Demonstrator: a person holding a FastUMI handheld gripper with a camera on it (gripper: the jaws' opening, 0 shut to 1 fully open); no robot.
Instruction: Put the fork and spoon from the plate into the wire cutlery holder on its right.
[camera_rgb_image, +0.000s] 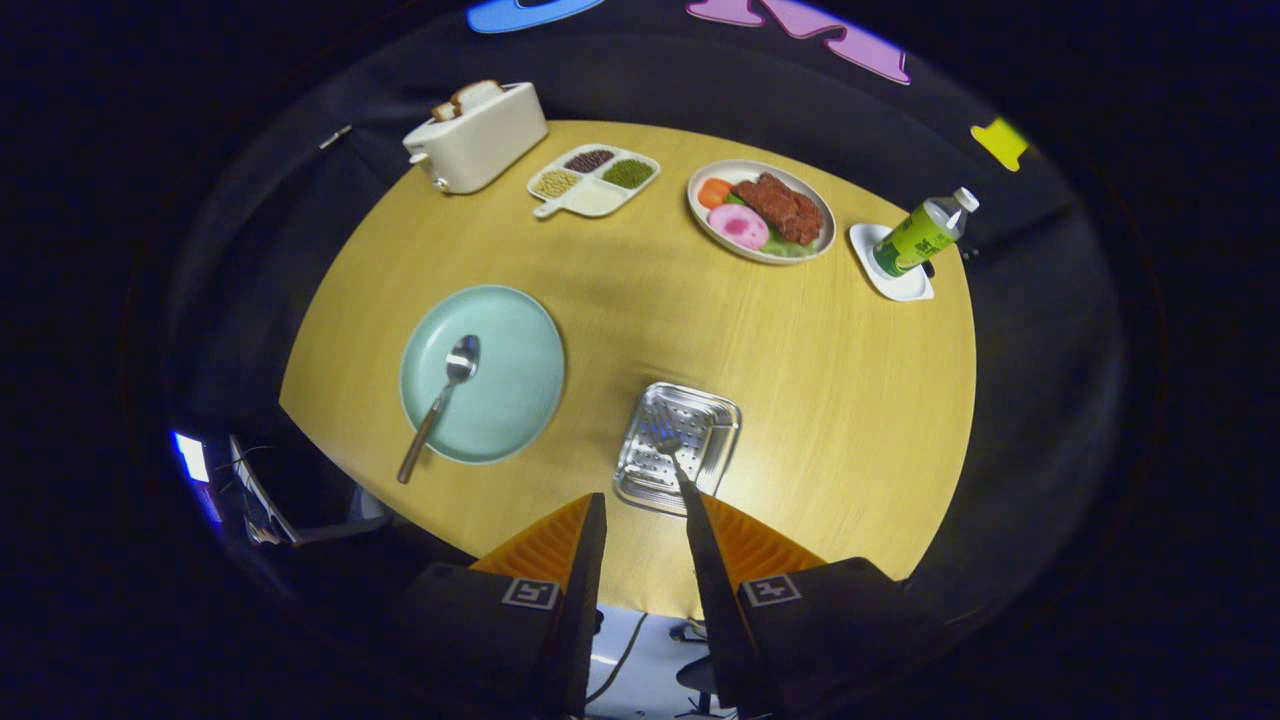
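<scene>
One spoon (443, 397) lies on the pale green plate (510, 400), bowl up toward the plate's middle, handle running down over the near rim and out above the tabletop (800, 400). It is metal and shiny, and nothing touches it.

To the right of the plate, just ahead of the fingers, sits the wire cutlery holder (678, 447), seen from above as a square metal basket with a perforated bottom. The fork (672, 452) is inside it, tines over the holder's middle, handle slanting back toward the right finger's tip. Whether the fork still touches that finger I cannot tell.

The gripper (645, 510) stands parted with a clear gap between its fingers, nothing clamped between them. It hangs over the near edge of the tabletop, close to the holder and well apart from the plate.

Across the round wooden tabletop, far side: a white toaster (478, 137) with bread slices in its slots; a divided white dish (594, 178) holding three kinds of beans or grains; an oval plate (762, 210) with meat, carrot and a pink slice; a green bottle (922, 233) standing on a small white square coaster (890, 265). None of these stands between gripper and plate.
</scene>
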